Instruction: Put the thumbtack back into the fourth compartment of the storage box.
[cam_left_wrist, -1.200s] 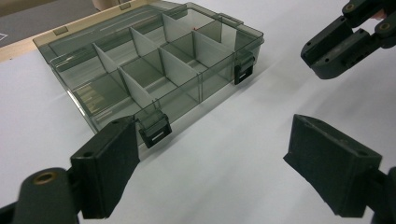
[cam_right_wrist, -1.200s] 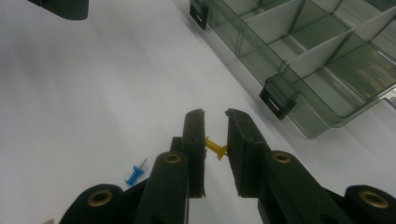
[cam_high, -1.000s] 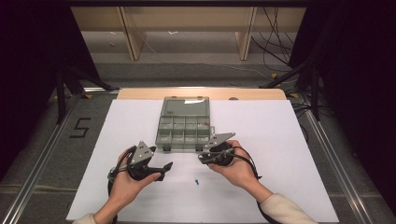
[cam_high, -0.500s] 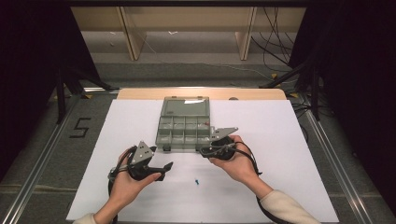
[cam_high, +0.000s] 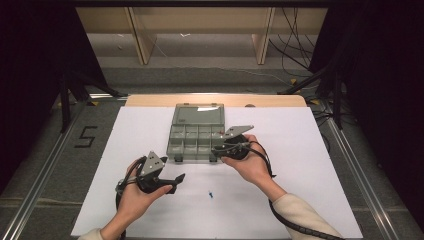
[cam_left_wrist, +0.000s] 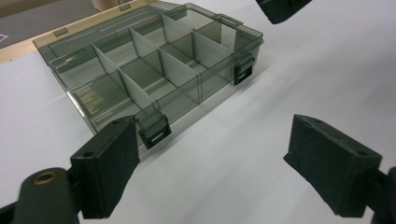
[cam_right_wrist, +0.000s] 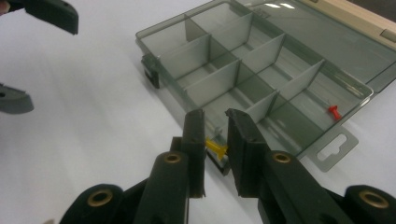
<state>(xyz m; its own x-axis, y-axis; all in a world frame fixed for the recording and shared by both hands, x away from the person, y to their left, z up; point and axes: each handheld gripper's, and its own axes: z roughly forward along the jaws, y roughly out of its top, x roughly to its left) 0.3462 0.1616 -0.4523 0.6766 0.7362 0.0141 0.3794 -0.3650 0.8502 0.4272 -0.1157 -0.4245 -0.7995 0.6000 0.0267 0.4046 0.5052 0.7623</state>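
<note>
yellow pushpin (cam_right_wrist: 215, 147) sits half buried between the right gripper (cam_right_wrist: 215, 140) pads, its point out of sight. box (cam_right_wrist: 261, 70) far corner and lid run off the top edge. tiny blue thing (cam_high: 212, 194) on the white sheet (cam_high: 320, 165), too small to call.

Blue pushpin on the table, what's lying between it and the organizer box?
Nothing: the high view shows bare white table between the blue pushpin and the organizer box.
</note>
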